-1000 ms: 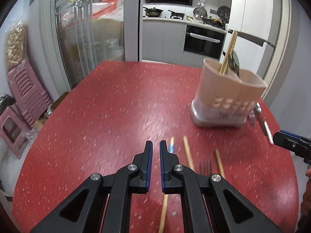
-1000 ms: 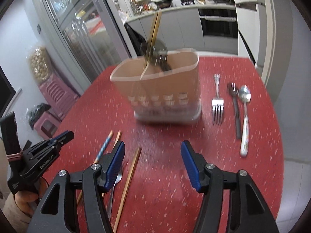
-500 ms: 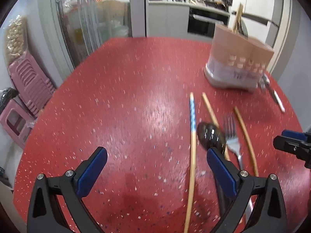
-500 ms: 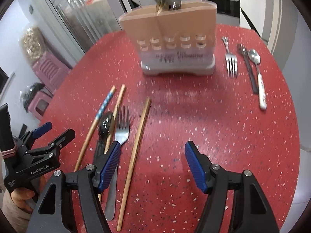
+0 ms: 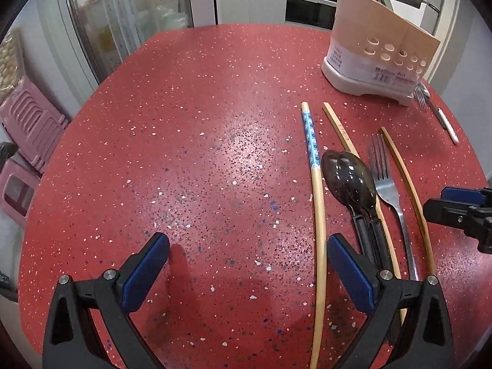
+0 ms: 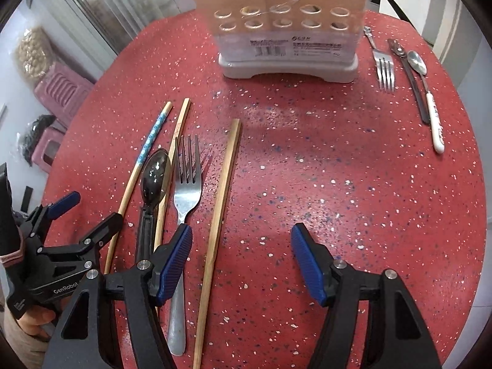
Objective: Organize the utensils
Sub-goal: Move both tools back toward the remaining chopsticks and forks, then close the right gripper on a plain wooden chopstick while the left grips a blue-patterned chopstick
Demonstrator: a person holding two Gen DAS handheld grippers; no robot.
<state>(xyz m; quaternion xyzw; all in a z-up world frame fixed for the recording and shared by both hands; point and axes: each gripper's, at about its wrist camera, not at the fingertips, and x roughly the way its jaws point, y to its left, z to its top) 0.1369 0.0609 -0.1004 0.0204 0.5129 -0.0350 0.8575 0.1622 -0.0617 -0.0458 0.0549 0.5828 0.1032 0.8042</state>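
A beige utensil holder [image 5: 381,46] [image 6: 286,21] stands at the table's far side with chopsticks in it. Near me lie a blue-patterned chopstick [image 5: 316,184] [image 6: 144,160], a dark spoon [image 5: 347,181] [image 6: 153,178], a wooden chopstick [image 5: 341,129] [image 6: 178,129], a steel fork [image 5: 387,181] [image 6: 186,184] and another chopstick [image 5: 409,184] [image 6: 221,200]. My left gripper [image 5: 246,261] [image 6: 83,212] is open and empty, left of them. My right gripper [image 6: 241,261] is open and empty above the single chopstick's near end.
Right of the holder lie a second fork [image 6: 384,67], a dark-handled utensil [image 6: 412,80] and a white-handled spoon [image 6: 430,104]. The red speckled table [image 5: 184,153] ends at a rounded edge. Pink stools [image 5: 21,141] stand on the floor at the left.
My left gripper has gone from shut to wide open and pulled back. Both grippers have drawn back toward the near edge and tilted down, so the holder sits farther off.
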